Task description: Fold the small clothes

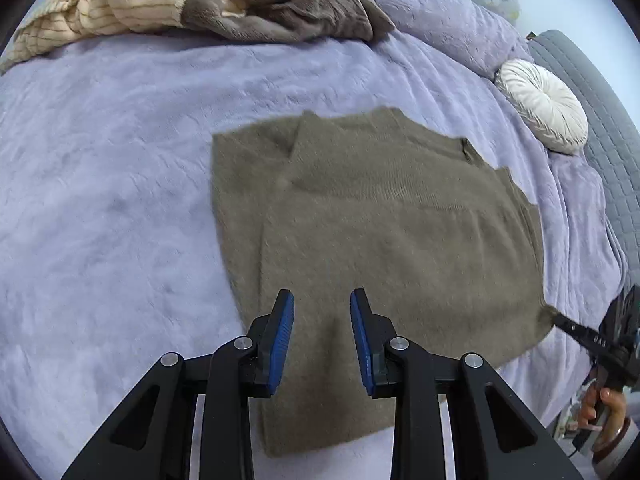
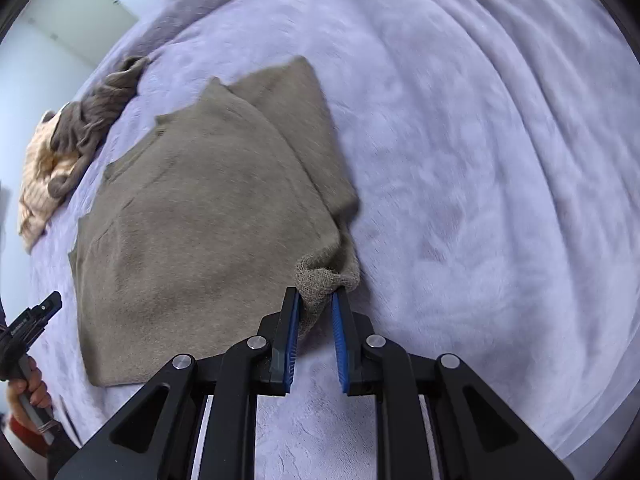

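Bed blanket point(image 1: 100, 200), lavender plush: spread wide, carrying all items below.

Heap of unfolded clothes point(image 1: 192, 0), cream striped and grey-brown fleece: bunched at the blanket's far left edge, well apart from the sweater.

Left gripper point(image 1: 322, 300), black with blue pads: jaws parted wide, nothing between them; hovered over the sweater's near hem, contact with the knit not discernible.

Olive sweater point(image 1: 380, 220): laid flat near the blanket's middle, neckline toward the far edge, one sleeve folded across the body, the other side folded in along its edge.

Right gripper point(image 2: 314, 300), same make: jaws narrowed around a bunched corner of the sweater's hem at the near right, knit lifted and puckered between the pads; small gap visible beside the cloth, so firmness of hold not certain.

Round white pleated cushion point(image 1: 542, 106): rested at the blanket's far right edge, against a grey quilted cover point(image 1: 600, 120).
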